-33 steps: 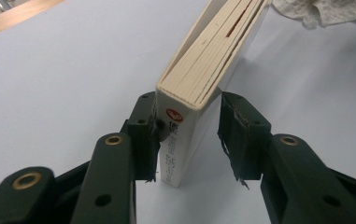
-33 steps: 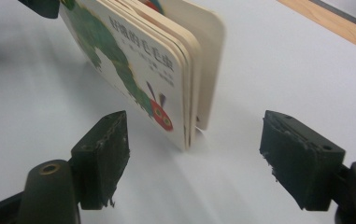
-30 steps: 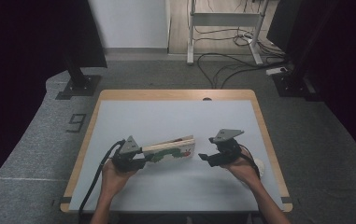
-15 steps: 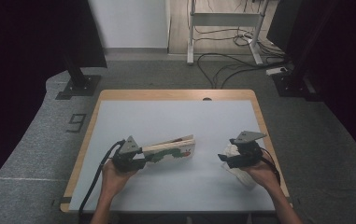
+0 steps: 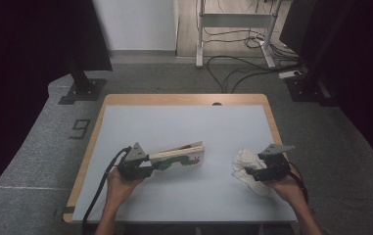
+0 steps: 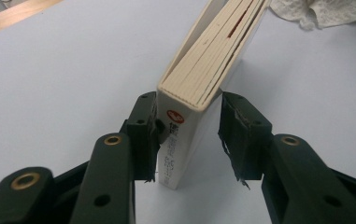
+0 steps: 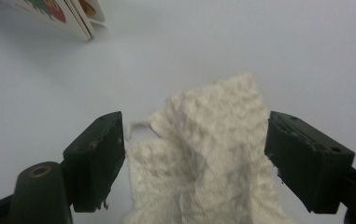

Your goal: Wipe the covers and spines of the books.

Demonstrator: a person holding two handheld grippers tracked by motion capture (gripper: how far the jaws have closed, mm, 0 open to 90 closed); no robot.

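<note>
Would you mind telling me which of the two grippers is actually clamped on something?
The left gripper: its jaws press the spine end of the picture book. The right gripper stands open around the crumpled paper towel.

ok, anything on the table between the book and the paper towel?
No. In the high view only bare table lies between the book and the crumpled paper towel.

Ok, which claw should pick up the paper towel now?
Right. The right claw stands open around the paper towel, while the left claw is busy gripping the book.
</note>
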